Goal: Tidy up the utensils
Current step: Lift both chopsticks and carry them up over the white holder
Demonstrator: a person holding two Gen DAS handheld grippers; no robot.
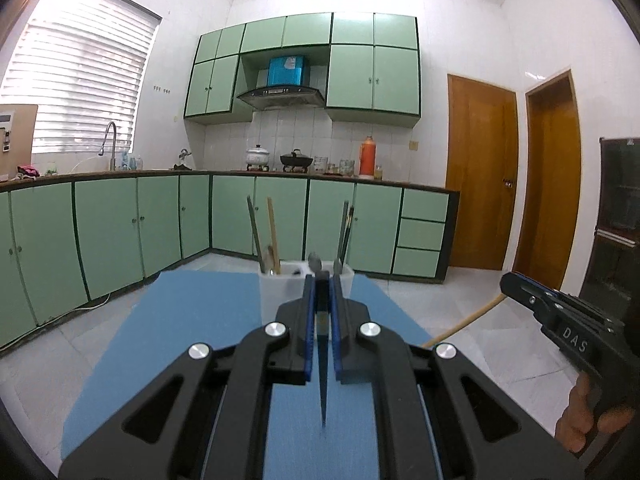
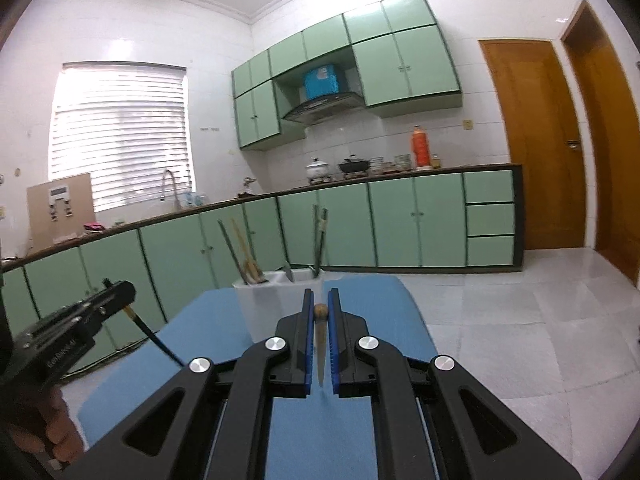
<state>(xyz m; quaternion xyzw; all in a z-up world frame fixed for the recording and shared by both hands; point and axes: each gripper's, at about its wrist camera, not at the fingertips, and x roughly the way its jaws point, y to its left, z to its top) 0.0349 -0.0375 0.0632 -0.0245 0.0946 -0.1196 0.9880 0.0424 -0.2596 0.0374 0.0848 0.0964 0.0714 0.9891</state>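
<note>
- My left tool (image 1: 322, 280) is clamped on a dark chopstick (image 1: 322, 372); its tip points back toward the camera, above the blue tabletop (image 1: 192, 320).
- My right tool (image 2: 319, 295) is clamped on a wooden chopstick (image 2: 321, 344), its round butt poking out between the pads.
- The white holder (image 1: 276, 292) stands at the tabletop's far edge with 2 compartments. It holds about 2 sticks on the left and 2 on the right.
- Risk, as I judge it: each stick is pinched along its length, so it could pivot or slip as I tilt it upright over the holder.
- The standing sticks lean outward; a careless descent could knock them or tip the light holder off the far edge.
- With both tools loaded and side by side, they may collide over the narrow opening.
- The left view shows the wooden stick jutting from my right tool (image 1: 532, 300).
- The right view shows the dark stick angling down out of my left tool (image 2: 116, 296), a slant the left view hides.
</note>
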